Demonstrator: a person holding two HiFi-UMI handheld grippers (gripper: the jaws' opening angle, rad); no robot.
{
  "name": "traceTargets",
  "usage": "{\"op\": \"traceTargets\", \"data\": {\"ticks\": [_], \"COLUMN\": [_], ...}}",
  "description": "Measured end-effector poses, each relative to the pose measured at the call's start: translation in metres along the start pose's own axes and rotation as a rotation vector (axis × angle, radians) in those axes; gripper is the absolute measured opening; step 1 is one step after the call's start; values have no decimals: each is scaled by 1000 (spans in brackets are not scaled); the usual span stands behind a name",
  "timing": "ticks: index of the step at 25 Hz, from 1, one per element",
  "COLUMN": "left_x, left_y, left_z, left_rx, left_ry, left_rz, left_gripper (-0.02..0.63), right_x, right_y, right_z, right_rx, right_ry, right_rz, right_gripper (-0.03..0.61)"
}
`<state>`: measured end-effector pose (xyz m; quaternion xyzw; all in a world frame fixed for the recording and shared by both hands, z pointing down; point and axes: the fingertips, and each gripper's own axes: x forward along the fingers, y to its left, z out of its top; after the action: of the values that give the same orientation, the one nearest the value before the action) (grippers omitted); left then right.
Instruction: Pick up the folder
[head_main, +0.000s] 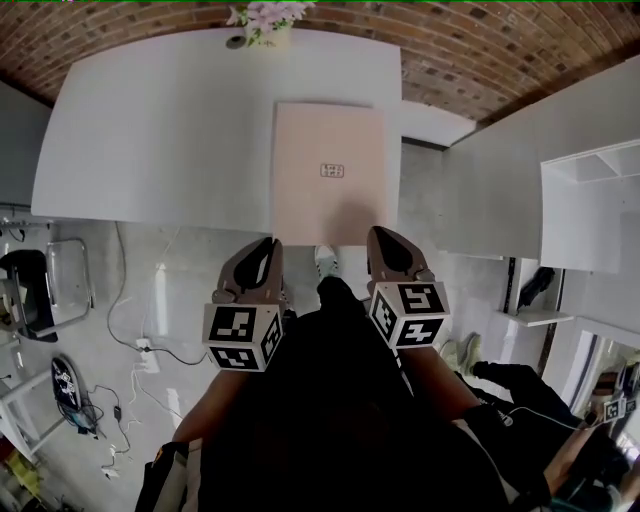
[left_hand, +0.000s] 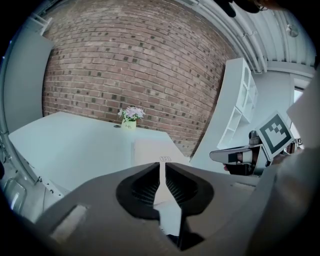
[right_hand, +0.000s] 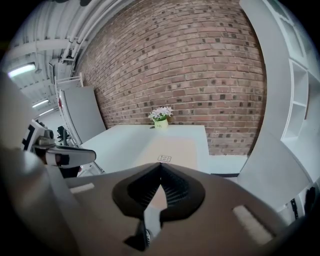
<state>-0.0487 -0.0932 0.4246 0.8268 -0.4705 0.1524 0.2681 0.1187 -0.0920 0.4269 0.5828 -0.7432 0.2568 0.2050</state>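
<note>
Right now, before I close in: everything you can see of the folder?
The folder is a thin, pale pink rectangle, card-like, closed, with a small printed mark at its centre. It lies flat on the white table, toward its right side, its near edge seemingly overhanging the table's. Nothing lies on it; neither the left gripper nor the right gripper seems to touch it.

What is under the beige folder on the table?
The folder lies flat on the white table, reaching the table's near edge. Whether anything lies between them cannot be seen: the folder covers that part.
</note>
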Motion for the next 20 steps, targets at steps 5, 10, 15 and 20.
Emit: {"op": "traceTargets", "data": {"ticks": [5,10,15,20], "left_x": [19,39,62,79], "left_y": [1,7,14,24], "left_z": [-15,-32,-48,-60], "left_rx": [-23,-48,-65,-75], "left_ry": [67,134,205,246], "left_rz": [7,6,6,36], "left_gripper": [61,119,204,257], "right_x": [13,29,52,65], "right_y": [-11,-21,-35,-47], "right_z": [-11,-25,-42,-60], "right_rx": [13,20,42,85], "right_ry": [52,106,181,244], "right_rz": [22,39,55,74], "right_gripper": [3,74,158,235]}}
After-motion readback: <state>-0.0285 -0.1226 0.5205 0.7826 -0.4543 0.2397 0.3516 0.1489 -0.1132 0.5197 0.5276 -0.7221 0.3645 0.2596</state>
